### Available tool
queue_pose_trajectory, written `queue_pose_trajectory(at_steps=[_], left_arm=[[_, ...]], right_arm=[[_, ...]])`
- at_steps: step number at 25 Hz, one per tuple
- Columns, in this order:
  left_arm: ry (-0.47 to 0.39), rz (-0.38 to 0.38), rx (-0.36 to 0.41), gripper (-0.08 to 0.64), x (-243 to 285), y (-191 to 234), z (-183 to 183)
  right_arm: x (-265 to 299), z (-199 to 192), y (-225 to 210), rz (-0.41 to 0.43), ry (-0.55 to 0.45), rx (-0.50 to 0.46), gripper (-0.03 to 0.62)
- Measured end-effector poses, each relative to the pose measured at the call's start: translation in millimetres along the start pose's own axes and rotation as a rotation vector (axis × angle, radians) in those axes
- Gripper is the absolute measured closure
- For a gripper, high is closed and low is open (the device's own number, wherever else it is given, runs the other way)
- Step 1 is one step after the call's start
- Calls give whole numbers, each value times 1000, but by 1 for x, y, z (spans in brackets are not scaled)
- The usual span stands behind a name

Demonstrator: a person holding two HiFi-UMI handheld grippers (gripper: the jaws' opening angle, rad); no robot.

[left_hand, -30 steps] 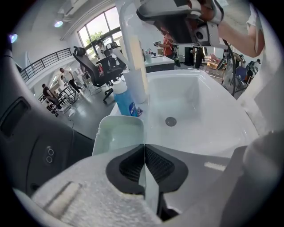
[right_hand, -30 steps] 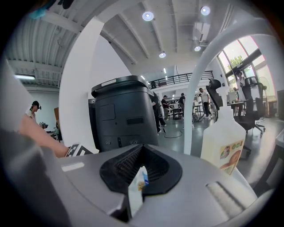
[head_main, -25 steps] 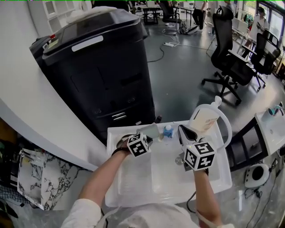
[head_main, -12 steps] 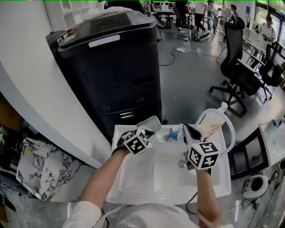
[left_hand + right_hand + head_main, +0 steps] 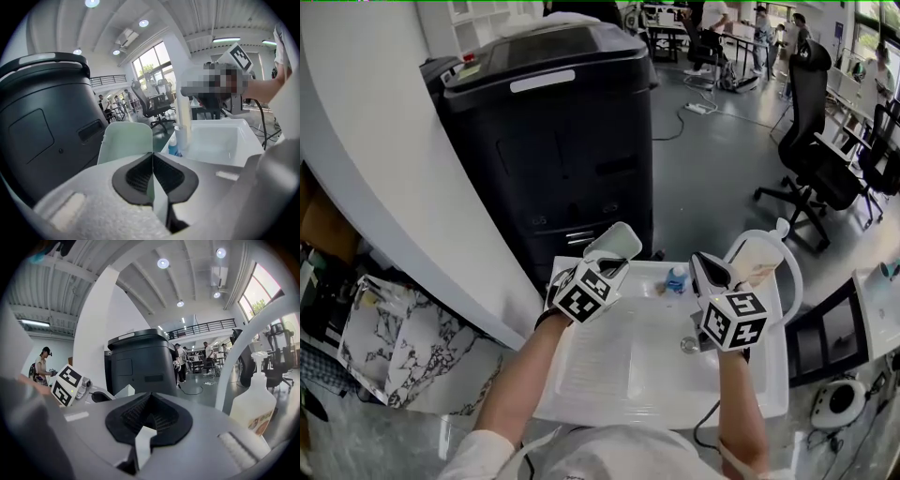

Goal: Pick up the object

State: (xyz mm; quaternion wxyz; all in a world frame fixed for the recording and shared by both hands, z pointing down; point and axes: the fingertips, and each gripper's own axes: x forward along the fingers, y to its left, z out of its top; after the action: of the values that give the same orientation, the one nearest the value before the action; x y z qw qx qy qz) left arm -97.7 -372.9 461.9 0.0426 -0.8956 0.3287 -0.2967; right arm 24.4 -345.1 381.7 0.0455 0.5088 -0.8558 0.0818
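A thin, pale green flat piece with rounded corners (image 5: 615, 243) is held upright above the far left corner of the white tray (image 5: 581, 394). My left gripper (image 5: 606, 265) is shut on its lower edge. In the left gripper view the piece (image 5: 125, 143) rises just left of the closed black pads (image 5: 140, 176) of the left gripper (image 5: 152, 158). My right gripper (image 5: 706, 274) hovers over the tray's right half. Its pads (image 5: 154, 416) meet, and I see nothing between them on the right gripper (image 5: 150, 399).
A small blue bottle (image 5: 677, 278) stands at the tray's far edge. To its right is a spray bottle (image 5: 757, 262) inside a white ring. A tall black machine (image 5: 553, 141) stands behind the tray. Office chairs (image 5: 820, 159) fill the floor at right. A white wall runs along the left.
The left gripper has lifted the pale green piece higher, from just over the tray's far left corner to above its rim. The right gripper stays over the tray's right side.
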Motion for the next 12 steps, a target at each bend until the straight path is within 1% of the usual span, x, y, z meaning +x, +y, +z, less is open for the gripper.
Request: queue_pose_trajectory(at_steps=[3, 7, 9, 12], left_arm=[[-35, 44, -46, 551, -14, 8, 8], [-77, 100, -77, 551, -30, 19, 16], [-106, 123, -128, 551, -39, 22, 17], [-160, 156, -233, 551, -52, 24, 17]], right_arm=[[0, 5, 3, 8, -7, -6, 594], [2, 8, 7, 19, -11, -13, 594], [3, 9, 9, 23, -13, -13, 594], [3, 10, 10, 27, -16, -13, 594]])
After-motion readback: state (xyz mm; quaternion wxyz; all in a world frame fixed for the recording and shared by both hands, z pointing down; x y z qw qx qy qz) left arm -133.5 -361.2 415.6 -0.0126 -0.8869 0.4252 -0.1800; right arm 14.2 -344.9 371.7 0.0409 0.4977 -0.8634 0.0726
